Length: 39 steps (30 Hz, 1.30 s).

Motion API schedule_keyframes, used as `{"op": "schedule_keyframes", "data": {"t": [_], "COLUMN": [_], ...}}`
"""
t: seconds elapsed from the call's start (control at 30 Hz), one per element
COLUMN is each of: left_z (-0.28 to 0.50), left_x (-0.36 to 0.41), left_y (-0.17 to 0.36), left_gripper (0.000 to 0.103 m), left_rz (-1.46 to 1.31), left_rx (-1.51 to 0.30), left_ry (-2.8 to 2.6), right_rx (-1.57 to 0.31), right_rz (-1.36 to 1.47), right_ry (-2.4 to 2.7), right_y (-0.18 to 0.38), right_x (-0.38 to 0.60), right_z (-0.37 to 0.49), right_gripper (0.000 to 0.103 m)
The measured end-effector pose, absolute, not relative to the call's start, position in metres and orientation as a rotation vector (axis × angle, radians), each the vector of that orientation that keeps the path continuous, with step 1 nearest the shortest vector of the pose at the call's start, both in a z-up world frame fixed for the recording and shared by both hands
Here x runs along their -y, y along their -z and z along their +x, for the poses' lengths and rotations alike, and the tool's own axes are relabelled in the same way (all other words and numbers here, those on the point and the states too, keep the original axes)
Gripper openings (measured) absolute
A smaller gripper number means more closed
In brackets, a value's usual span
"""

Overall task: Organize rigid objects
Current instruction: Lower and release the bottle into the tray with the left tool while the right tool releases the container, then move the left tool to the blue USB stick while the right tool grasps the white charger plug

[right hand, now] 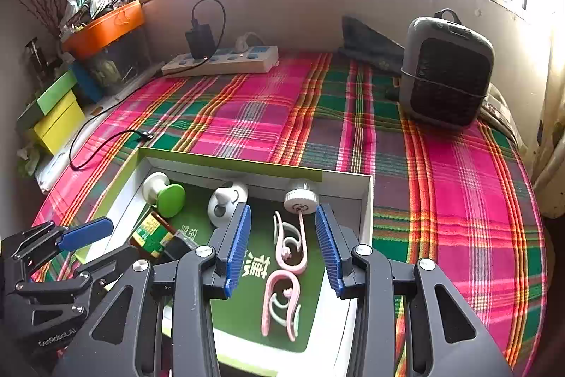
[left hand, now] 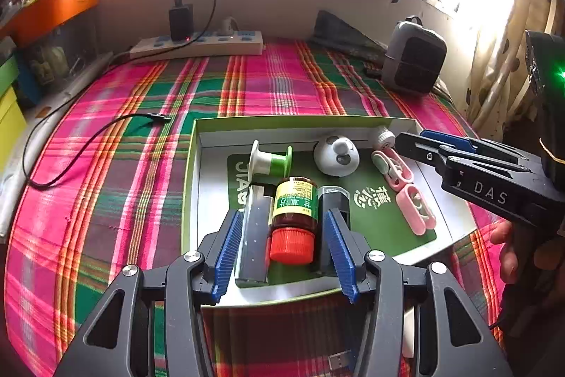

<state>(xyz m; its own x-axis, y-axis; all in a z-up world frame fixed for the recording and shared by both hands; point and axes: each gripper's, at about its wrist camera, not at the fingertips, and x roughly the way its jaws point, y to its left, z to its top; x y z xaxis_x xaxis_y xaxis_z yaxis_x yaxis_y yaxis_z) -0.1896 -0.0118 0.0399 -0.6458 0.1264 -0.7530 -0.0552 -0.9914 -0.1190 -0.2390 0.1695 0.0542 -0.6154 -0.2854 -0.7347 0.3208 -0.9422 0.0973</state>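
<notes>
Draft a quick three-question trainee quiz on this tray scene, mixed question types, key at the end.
1. True or false: the brown bottle with the red cap lies on its side in the box lid tray.
2. Multiple choice: what lies below the gap of the right tongs in the right wrist view? A) green spool B) pink clips C) power strip
3. Fill in: the left tongs are ____ and grip nothing.

Key: 1 true. 2 B, the pink clips. 3 open.
</notes>
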Motion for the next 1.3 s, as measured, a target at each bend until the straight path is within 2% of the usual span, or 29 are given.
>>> {"op": "schedule_keyframes", "data": {"t": [0.97,1.07,1.1,1.13,1.3], "left_z": [-0.116,-0.111,-0.110,-0.109,-0.104], "left_x": [0.029,0.031,0.032,0.032,0.036], "left_y": [-0.043,-0.041,-0.041,-0.040,-0.036], "left_gripper": [0.049,0.049,0.049,0.049,0.049], "left_rz": [-1.235,-1.237,-1.237,-1.239,-1.252], "left_rx": [0.225,0.232,0.233,0.233,0.247], "left_ry": [-2.774,-2.780,-2.779,-2.779,-2.776], "right_rx": [-0.034,-0.051,-0.057,-0.059,-0.095], "right_rz": [1.125,1.147,1.147,1.150,1.172], "right_ry": [2.482,2.460,2.454,2.450,2.445], "right_y": [-0.043,-0.034,-0.032,-0.030,-0.022], "right_x": [-0.167,-0.162,-0.161,-0.160,-0.152], "right_z": [-0.129,-0.122,-0.120,-0.119,-0.112], "right_gripper": [0.040,0.048,0.055,0.056,0.056]}}
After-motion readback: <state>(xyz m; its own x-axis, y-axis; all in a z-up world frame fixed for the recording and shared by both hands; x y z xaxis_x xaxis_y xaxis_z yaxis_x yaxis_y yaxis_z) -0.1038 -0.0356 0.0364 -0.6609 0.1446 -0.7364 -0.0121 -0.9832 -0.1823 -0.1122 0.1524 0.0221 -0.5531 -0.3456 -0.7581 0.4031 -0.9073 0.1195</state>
